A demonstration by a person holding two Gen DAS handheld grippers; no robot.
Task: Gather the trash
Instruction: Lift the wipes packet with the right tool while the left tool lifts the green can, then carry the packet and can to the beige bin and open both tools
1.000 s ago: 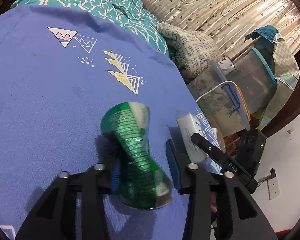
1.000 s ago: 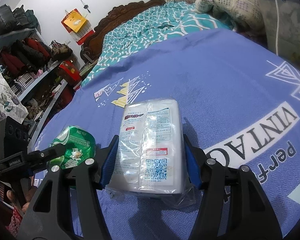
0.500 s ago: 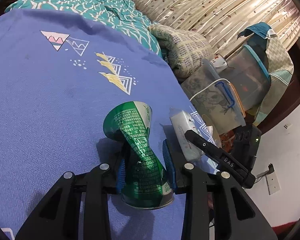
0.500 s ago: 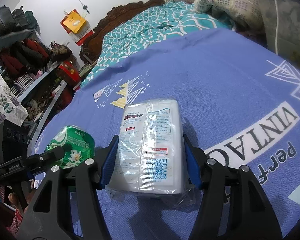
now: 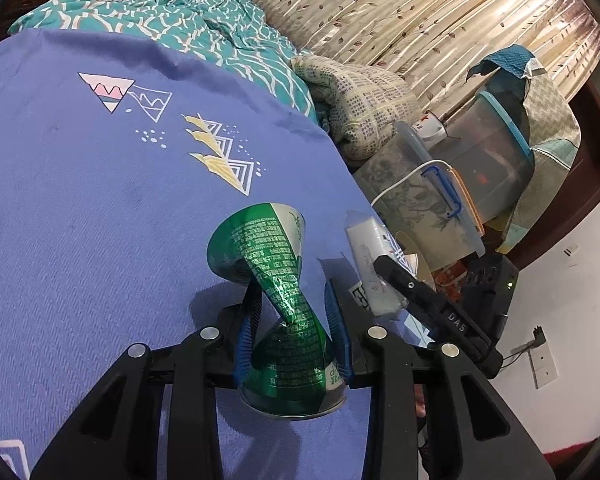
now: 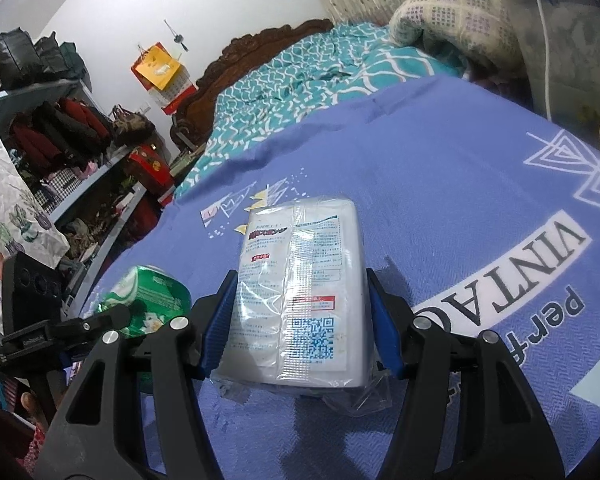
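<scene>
Jaws first: your left gripper is clamped on the crushed green can, its blue pads pressing the lower half just below the pinched waist, narrowly set. Your right gripper has a white wrapped pack between its blue pads, held about half open by the pack's width, both pads touching its sides. Can and pack sit low over the purple cloth; you cannot tell from these views whether either is lifted clear of it.

As for progress, you have both pieces of trash in hand, so the picking looks done. Dropping them off is what remains, and no bin shows in either view. No other loose trash is visible on the cloth.

Writing: the cloth reads "VINTAG", cut off, with "perf" beside it, seen upside down from your right wrist. The pack carries a QR code and small blue print with a red heading, too fine to read. The can has dense white print, also illegible. "DAS" marks the right gripper's side in the left view.
</scene>
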